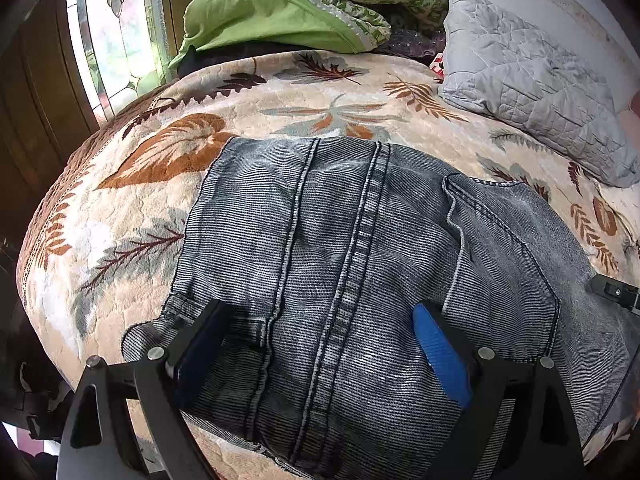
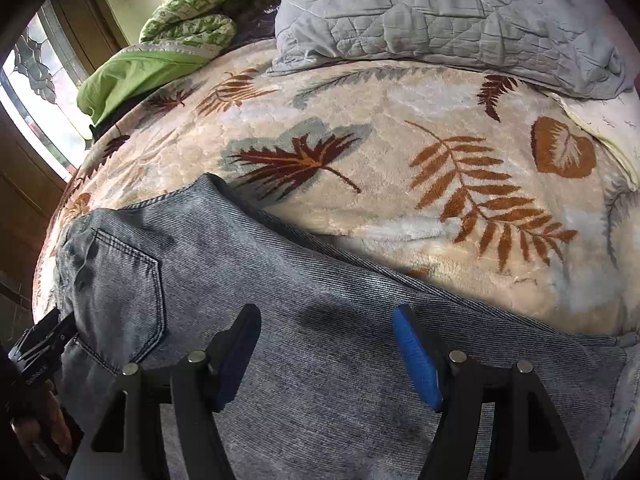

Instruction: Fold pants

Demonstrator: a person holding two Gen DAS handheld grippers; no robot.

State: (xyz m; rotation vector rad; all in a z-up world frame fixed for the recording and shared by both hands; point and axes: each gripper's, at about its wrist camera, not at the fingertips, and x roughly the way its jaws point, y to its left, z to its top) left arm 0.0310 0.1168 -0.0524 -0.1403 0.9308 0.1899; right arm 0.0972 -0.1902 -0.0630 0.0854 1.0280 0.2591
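Washed grey-blue denim pants (image 1: 340, 248), laid flat on a cream leaf-print plush blanket (image 1: 132, 208) near its front edge.

Left gripper (image 1: 320, 344): jaws wide, empty, poised over the seamed leg layers, apparently ready for a fold. Right gripper (image 2: 326, 354): jaws wide, empty, above plain denim just right of the stitched back pocket (image 2: 120, 292). Grey quilted pillow (image 2: 440, 12) at far edge.

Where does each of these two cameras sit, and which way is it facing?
Left wrist: rides the open left gripper, looking across the folded grey denim jeans toward the window.
Right wrist: rides the open right gripper, over the jeans' leg, facing the grey quilted pillow; the person's left hand shows.
Both share jeans, pillow, leaf-patterned blanket.
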